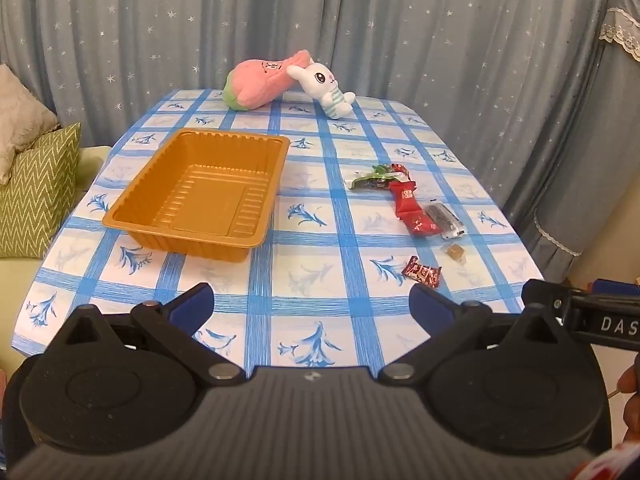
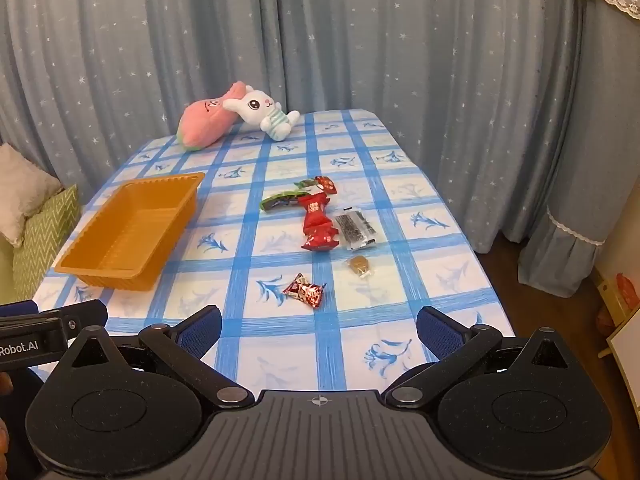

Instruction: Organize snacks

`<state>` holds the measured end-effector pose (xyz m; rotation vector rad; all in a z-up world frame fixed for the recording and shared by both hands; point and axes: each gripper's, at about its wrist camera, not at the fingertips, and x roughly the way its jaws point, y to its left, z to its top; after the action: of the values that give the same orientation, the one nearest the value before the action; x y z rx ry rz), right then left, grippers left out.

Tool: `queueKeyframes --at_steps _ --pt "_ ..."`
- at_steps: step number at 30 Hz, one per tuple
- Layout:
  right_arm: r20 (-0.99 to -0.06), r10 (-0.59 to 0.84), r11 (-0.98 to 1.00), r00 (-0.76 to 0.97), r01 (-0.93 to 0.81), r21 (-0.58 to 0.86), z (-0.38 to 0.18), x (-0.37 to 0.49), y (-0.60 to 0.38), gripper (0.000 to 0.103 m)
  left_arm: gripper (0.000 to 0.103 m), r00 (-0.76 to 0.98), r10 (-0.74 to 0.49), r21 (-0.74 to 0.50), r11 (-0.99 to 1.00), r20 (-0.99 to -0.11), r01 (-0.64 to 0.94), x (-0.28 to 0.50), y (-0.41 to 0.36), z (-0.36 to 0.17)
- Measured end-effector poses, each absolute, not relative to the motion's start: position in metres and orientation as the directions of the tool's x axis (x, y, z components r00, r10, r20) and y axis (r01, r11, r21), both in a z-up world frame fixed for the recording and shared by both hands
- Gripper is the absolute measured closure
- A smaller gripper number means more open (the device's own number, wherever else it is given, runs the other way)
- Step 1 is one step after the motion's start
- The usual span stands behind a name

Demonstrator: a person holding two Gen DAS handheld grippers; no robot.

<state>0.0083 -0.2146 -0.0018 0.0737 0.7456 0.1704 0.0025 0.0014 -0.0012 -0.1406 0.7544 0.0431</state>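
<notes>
I hold my left gripper (image 1: 312, 306) tilted down over the near edge of the table, jaws spread as wide as they go with nothing between them; my right gripper (image 2: 319, 326) hangs beside it at the same downward tilt, just as wide and just as bare. Ahead and to the left of my left jaws sits the orange tray (image 1: 200, 194), with no snack in it. The snacks lie ahead of my right jaws: a small red-wrapped candy (image 2: 303, 290) nearest, a brown sweet in clear wrap (image 2: 359, 265) just right of it, then a long red packet (image 2: 318, 222), a clear packet with dark print (image 2: 355, 227), and a green wrapper (image 2: 282, 200) farthest. The blue-checked tablecloth (image 2: 280, 344) covers the table; at its far end lean a pink plush (image 2: 206, 122) and a white rabbit plush (image 2: 266, 114) against starry blue curtains (image 2: 360, 40). Green cushions (image 1: 38, 190) sit off left. Lettering on the neighbouring gripper reads "Robot.AI" in my right view; the packets' print is too small to read.
</notes>
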Motion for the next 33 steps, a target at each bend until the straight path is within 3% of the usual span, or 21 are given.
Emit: queueKeyframes --at_steps 33 --pt "-0.667 0.181 0.984 0.723 -0.128 0.128 -0.0019 0.0095 -0.2157 0.000 0.000 0.750 -0.006 -0.111 0.990 -0.662 -0.090 -0.0014 -0.0016 -0.0006"
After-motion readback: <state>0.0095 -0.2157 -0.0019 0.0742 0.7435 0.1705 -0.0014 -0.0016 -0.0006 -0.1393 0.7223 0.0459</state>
